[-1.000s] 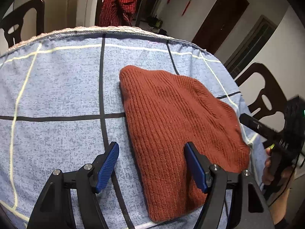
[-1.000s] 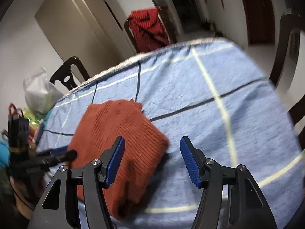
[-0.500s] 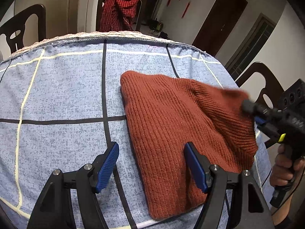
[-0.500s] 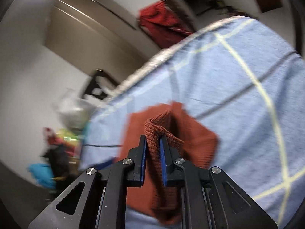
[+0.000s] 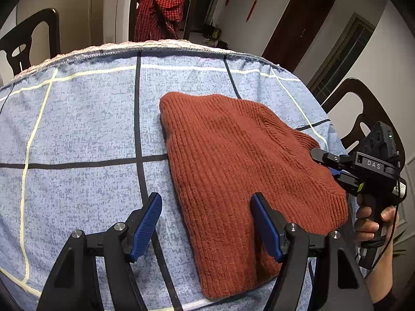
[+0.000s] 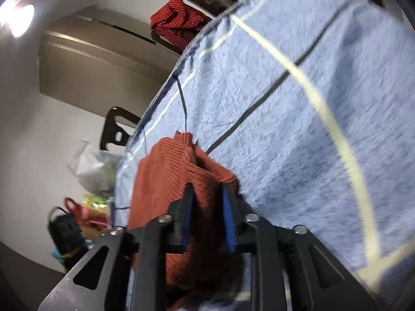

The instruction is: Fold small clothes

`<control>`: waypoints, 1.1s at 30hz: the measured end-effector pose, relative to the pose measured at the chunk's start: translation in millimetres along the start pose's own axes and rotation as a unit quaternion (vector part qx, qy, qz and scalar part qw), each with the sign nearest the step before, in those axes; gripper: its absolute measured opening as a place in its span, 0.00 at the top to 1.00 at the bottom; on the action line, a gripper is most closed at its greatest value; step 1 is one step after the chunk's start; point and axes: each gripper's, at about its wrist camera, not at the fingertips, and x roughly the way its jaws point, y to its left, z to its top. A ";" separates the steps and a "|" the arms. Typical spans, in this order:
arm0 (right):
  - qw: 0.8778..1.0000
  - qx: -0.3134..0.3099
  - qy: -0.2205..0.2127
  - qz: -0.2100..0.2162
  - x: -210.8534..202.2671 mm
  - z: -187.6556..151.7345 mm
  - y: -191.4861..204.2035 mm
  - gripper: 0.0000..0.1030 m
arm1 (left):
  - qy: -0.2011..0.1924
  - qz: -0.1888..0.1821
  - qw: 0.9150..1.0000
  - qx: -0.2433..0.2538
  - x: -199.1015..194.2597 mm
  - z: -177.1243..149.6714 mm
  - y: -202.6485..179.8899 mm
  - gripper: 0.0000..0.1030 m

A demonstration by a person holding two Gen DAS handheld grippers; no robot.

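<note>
Right-wrist view motion-blurred, bags beyond the table indistinct (contents unreadable), sweater's near end hidden behind gripper frame

A: The knit sweater is rust-orange, ribbed all over. The tablecloth under it is mottled blue, crossed by black and pale cream lines in a wide grid.

B: The gripper pads are bright blue on black frames. The garment draped over the far chair is red-and-black check.

Dim indoor light; lamp glares upper left; right view motion-blurred; fisheye edges bend.
</note>
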 end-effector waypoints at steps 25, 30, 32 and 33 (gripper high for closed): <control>0.996 -0.045 0.070 0.026 18.5 -10.1 17.1 0.37 | 0.052 -0.108 0.990 -0.077 24.5 10.3 29.1 0.25; 0.995 -0.059 0.079 0.014 25.5 -9.1 25.2 0.37 | 0.060 -0.099 0.991 -0.066 27.7 12.5 23.4 0.25; 0.995 -0.061 0.077 0.012 26.7 -9.7 26.6 0.37 | 0.061 -0.104 0.990 -0.067 29.3 12.5 21.9 0.25; 0.995 -0.064 0.077 0.009 27.3 -10.1 27.8 0.37 | 0.064 -0.110 0.989 -0.070 31.0 12.9 21.7 0.25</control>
